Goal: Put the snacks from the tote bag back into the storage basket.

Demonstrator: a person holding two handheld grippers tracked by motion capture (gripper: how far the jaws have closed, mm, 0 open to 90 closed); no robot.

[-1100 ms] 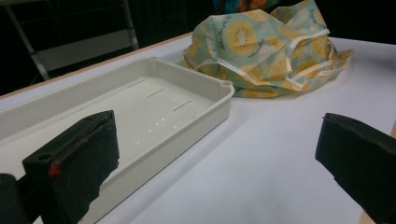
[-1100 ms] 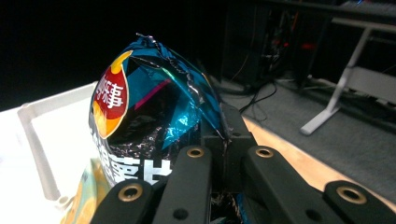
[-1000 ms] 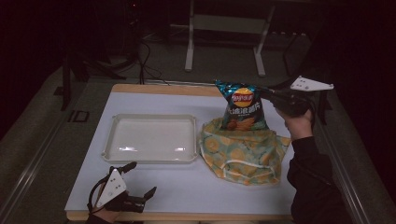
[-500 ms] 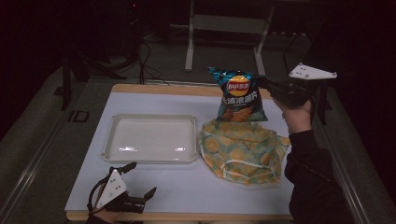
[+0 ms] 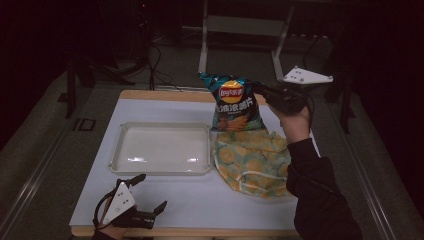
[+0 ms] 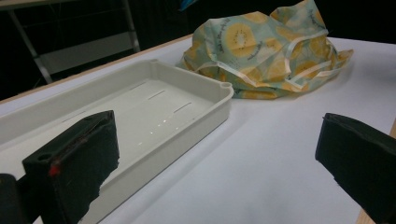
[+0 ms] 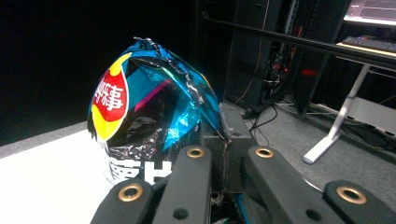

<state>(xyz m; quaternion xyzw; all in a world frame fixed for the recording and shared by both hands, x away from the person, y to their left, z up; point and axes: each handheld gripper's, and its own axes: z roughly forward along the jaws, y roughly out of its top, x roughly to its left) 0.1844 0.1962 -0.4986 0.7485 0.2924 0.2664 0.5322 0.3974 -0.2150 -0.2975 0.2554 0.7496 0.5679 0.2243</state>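
A blue bag of crisps (image 5: pixel 234 102) hangs in the air over the table's far side, above the patterned cloth bag (image 5: pixel 254 159). My right gripper (image 5: pixel 261 90) is shut on the crisp bag's top right corner; in the right gripper view the shiny bag (image 7: pixel 144 121) bulges to the left of the closed jaws. An empty white tray (image 5: pixel 160 149) sits mid-table. My left gripper (image 5: pixel 150 192) rests open at the table's near left edge. Its two black pads (image 6: pixel 74 163) stand wide apart, facing the tray (image 6: pixel 140 112) and the cloth bag (image 6: pixel 266 56).
The white table top (image 5: pixel 200 200) ends in a wooden edge at the front. Beyond the far edge stand a desk frame (image 5: pixel 240 30) and cables on the floor. A sleeve (image 5: pixel 320 200) lies over the table's right side.
My right gripper has lifted the crisp bag up out of the cloth bag and carried it left. The left gripper has stayed where it was.
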